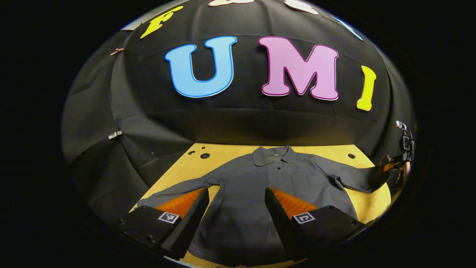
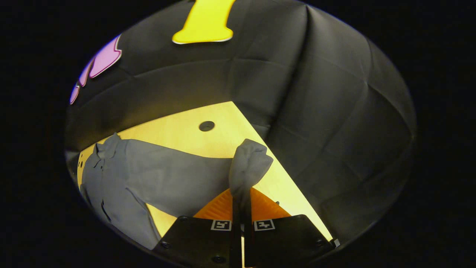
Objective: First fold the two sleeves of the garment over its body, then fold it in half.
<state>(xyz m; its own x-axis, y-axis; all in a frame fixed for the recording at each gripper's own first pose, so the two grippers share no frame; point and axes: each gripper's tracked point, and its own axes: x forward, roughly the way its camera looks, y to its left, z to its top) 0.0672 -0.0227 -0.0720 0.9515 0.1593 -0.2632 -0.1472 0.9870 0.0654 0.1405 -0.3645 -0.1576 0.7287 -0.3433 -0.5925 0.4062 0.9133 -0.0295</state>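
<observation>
Left gripper view looks along the left gripper, whose fingers stand wide apart and hold nothing, hovering low over the hem end of the grey garment. The garment lies flat and face up on the counter, collar at the far end from this gripper, body running straight ahead between the fingers. To this gripper's left the left sleeve lies spread out on the counter, untouched, its cuff end passing behind the left finger. Far off to its right the right sleeve stretches out to the right gripper, which has it by the cuff.

In the right gripper view, the right gripper is pressed together on the sleeve cuff, and the cloth bunches up just ahead of the fingertips. The sleeve trails off to this gripper's left toward the garment's body, slightly lifted at the pinched end. Probably the cuff is held so the sleeve can be carried across the body as the first fold, while the left gripper waits level and centred over the hem.
</observation>
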